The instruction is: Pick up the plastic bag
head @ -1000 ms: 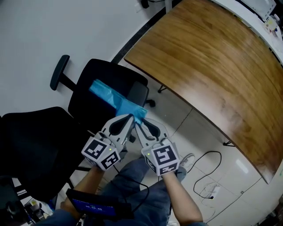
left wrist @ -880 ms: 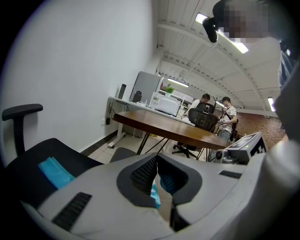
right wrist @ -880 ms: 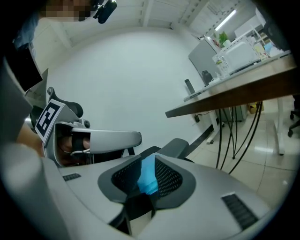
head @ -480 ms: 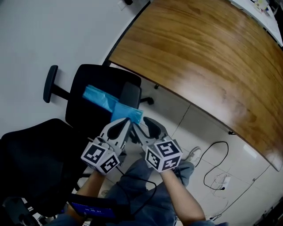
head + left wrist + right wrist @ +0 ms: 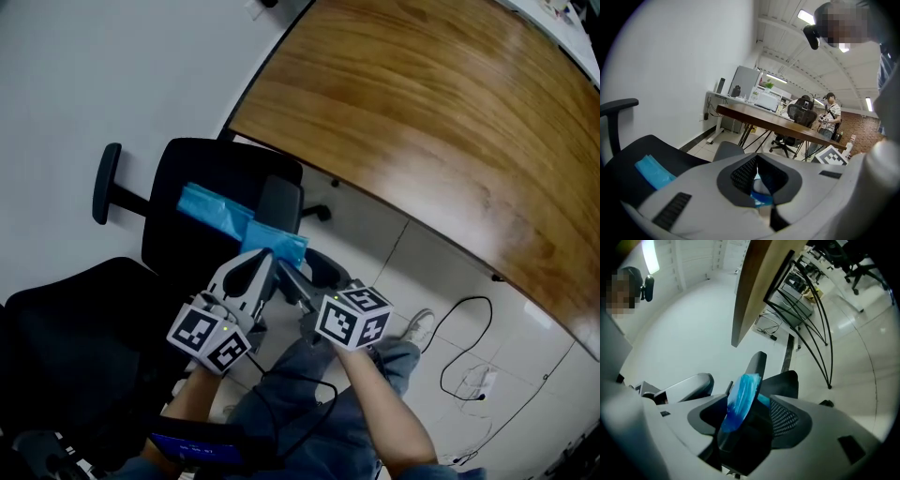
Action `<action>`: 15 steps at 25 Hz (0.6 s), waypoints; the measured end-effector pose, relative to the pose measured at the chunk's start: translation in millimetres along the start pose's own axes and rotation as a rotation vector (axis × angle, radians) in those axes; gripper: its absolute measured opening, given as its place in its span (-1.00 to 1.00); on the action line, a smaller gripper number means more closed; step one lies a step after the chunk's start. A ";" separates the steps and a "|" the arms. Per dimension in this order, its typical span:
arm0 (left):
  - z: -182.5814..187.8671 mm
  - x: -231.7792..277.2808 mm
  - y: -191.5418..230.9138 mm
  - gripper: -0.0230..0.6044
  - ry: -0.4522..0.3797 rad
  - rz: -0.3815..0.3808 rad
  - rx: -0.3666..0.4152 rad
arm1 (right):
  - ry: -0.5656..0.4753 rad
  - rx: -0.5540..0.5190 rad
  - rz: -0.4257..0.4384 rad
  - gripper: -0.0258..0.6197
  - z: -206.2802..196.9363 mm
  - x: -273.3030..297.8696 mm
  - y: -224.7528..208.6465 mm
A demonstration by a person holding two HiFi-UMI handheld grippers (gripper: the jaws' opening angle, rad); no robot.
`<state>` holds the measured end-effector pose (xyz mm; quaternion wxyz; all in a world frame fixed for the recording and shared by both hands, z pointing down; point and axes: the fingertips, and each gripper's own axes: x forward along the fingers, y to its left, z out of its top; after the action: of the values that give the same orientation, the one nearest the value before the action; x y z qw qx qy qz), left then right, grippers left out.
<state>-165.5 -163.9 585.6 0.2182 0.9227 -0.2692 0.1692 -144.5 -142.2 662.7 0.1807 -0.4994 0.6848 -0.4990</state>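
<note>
Risk of a dropped bag: only one grip bears on it, and that grip is on thin, slippery film.

Black office chair [image 5: 202, 169] carries the blue plastic bag [image 5: 225, 214] across its seat, near end reaching to both grippers. Left gripper [image 5: 266, 259] has its jaws closed on that near end, with blue film pinched between the pads. Right gripper [image 5: 302, 274] stands at its widest, jaws having just been opening; the bag passes between them, but neither pad presses on it. Judgement: a lift on the left grip alone could let the film slide out or bunch, and the trailing length may drag on the seat.
</note>
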 end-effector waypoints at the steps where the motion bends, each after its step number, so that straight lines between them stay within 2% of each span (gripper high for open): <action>1: -0.1 -0.2 0.0 -0.89 -0.001 -0.001 -0.001 | 0.001 0.005 0.018 -0.02 -0.4 1.6 2.4; 3: -0.7 -0.4 0.4 -0.89 -0.002 -0.002 -0.005 | 0.007 0.011 0.062 -0.02 -0.9 5.3 9.5; 6: -1.8 -0.6 3.5 -0.89 -0.001 0.000 -0.015 | -0.008 0.003 0.077 -0.26 3.9 6.6 13.8; 8: -1.8 -0.8 4.2 -0.89 -0.003 0.004 -0.020 | -0.034 -0.032 0.052 -0.79 10.5 1.2 12.6; 9: -2.1 -0.7 4.2 -0.89 -0.003 0.006 -0.022 | -0.041 -0.050 0.051 -0.92 13.0 -1.0 13.5; 15: -2.9 -1.2 2.6 -0.89 -0.004 0.005 -0.032 | -0.037 -0.088 0.072 -0.92 18.7 -1.1 25.1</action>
<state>-168.5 -163.9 588.4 0.2319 0.9187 -0.2748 0.1634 -142.7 -150.6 632.6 0.1891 -0.4910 0.7202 -0.4521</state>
